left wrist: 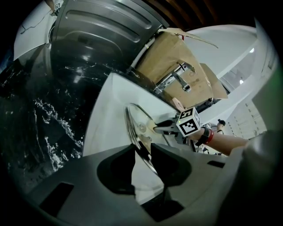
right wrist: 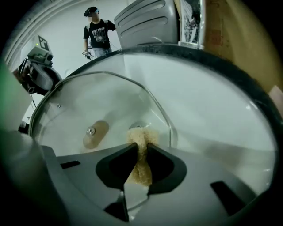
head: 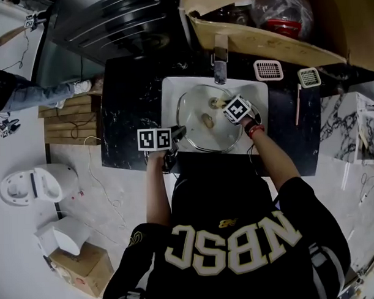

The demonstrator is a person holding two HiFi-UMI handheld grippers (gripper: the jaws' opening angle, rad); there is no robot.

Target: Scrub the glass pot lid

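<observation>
Between the narrowed jaws of the left gripper [left wrist: 143, 152] runs the thin metal-banded rim of the glass pot lid [left wrist: 138, 126], pinched edge-on. In the head view this grip is at the lid's 8 o'clock.

The lid is a clear, round, shallow dome with a tan oval knob [right wrist: 94, 135] at its centre, fixed by a small screw. It sits inside the sink [head: 173, 91].

The right gripper [right wrist: 140, 152] is closed on a coarse, yellowish sponge [right wrist: 139, 134], squeezed thin between the dark pads. The sponge's free end is against the glass at about 1 o'clock from the knob.

The sink is smooth, white and rectangular with rounded corners. It is set in a black, white-veined stone counter [head: 128, 117]. A metal faucet [head: 219, 64] stands at the sink's 12 o'clock.
</observation>
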